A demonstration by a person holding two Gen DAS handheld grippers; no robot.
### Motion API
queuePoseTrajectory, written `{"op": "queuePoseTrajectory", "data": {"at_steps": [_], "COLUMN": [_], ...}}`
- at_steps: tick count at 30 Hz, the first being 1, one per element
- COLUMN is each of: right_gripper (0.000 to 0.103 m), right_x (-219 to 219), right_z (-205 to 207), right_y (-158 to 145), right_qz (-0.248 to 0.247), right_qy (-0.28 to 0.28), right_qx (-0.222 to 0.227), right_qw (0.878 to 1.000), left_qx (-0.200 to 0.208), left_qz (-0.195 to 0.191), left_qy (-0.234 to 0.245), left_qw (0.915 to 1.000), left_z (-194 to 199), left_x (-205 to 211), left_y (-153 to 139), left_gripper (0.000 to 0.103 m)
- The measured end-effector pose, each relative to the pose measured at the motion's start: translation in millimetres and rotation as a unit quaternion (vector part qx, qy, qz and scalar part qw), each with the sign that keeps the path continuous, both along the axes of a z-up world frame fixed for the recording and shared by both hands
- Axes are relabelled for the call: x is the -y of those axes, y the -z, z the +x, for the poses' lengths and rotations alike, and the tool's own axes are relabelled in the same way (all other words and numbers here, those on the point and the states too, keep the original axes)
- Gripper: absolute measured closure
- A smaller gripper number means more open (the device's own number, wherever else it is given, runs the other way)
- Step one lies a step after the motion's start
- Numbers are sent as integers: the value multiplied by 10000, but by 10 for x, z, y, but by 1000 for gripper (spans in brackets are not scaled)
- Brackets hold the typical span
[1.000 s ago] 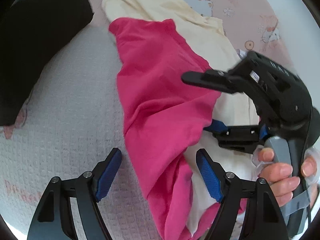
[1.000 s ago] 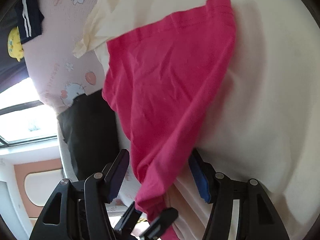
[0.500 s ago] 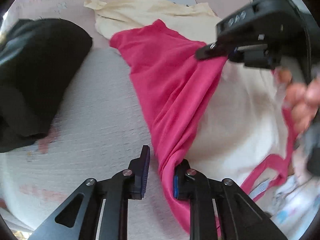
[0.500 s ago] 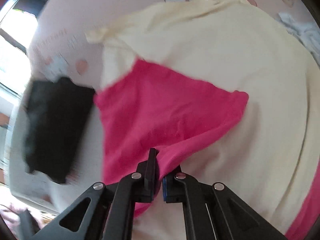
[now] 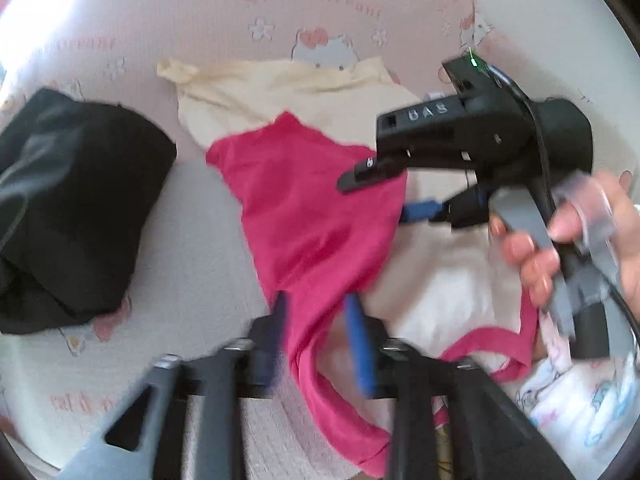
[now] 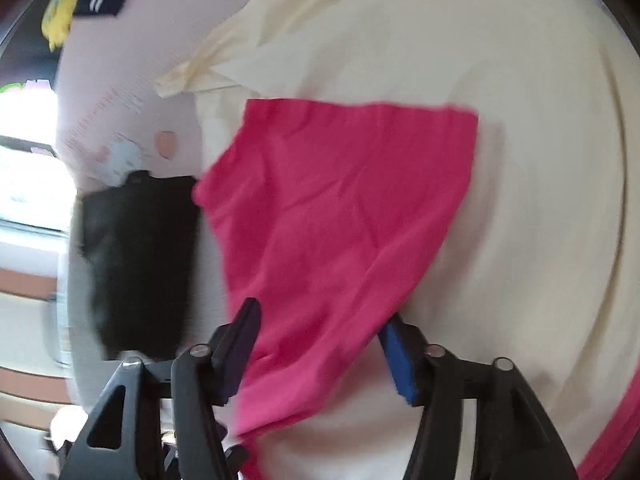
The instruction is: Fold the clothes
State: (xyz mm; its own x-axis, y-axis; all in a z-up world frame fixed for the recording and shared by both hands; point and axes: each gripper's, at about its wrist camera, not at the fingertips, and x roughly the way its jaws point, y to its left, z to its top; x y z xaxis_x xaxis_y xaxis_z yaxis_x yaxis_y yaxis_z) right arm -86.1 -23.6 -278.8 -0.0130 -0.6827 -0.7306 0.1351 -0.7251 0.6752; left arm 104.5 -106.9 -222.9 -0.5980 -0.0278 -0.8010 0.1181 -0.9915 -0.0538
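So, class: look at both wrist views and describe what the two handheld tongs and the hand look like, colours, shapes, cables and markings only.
Both tongs are black, with angular cut-out arms, silver pivot screws and blue pads on the fingers. The right tongs have a bulky black body with raised pale lettering, a small green light, a black cable and a grey handle. The hand on it wears clear straps or tape across the fingers. The left tongs are blurred.

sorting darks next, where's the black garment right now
In the left wrist view the black garment lies at the left on the pink bedsheet, just left of the pink garment.
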Motion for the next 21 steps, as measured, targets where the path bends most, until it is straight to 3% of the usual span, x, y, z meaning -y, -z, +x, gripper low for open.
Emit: {"op": "queuePoseTrajectory", "data": {"at_steps": [1,4,11,21], "right_gripper": [44,44,44,42], "right_x": [-7,-1,-109,-119], "right_z": [29,102,131,-178], "right_y": [13,62,139,296], "right_qz": [-133,-256,-253,-719], "right_qy": [12,-14,108,552], "right_qx": [99,359,535,694], "right_qw": [9999,9990,9982,9935], "left_qx": [6,98,361,272], "left_qz": [2,-25,-1154,-1485], "left_qy": [2,69,499,448], "left_qw": [10000,9999,9914,9875], "left_z": [-32,-119,-241,-514], "left_x": [37,58,-182,-195], "left_y": [13,73,307,386], "left_gripper": [35,35,35,35]}}
